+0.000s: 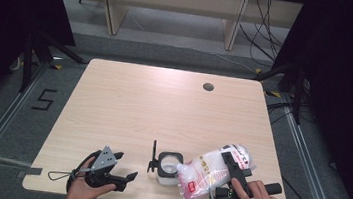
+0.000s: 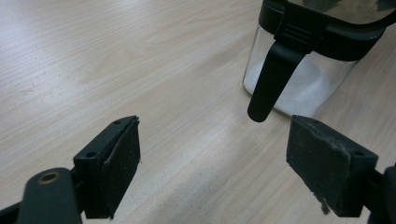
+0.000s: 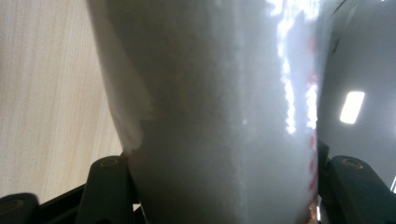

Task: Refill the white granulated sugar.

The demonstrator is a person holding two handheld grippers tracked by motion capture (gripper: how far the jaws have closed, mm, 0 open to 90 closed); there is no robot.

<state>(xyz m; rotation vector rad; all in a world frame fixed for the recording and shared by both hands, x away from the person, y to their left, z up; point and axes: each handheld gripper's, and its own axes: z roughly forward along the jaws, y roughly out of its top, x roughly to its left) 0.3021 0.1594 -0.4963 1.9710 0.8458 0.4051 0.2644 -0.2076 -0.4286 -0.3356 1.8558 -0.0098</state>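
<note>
A pale wooden table [image 1: 128, 104] stands on a grey floor with dark curtains at both sides, and all the work sits along its near edge. A small clear jar [image 1: 168, 168] with a black rim stands there, a little right of the middle, its lid [image 1: 153, 157] flipped up on the left side; a low layer of white grains shows through the glass in the left gripper view. Just right of the jar, the right gripper [image 1: 231, 167] is clamped around a plastic bag [image 1: 206, 176] of white grains with red print. The bag is held tilted, its lower end hanging close beside the jar's mouth, and it bulges between the jaws in the right gripper view.

The left gripper [image 1: 124, 166] rests near the left part of the near edge, its jaws spread wide with nothing between them, pointing toward the jar.

The step looks like pouring from the bag into the jar. To do it well, bring the bag's open corner right over the mouth before tipping further, then raise the far end slowly (a squeezed bag can gush). The free gripper could steady the jar by its body, keeping clear of the raised lid so nothing knocks it shut.
</note>
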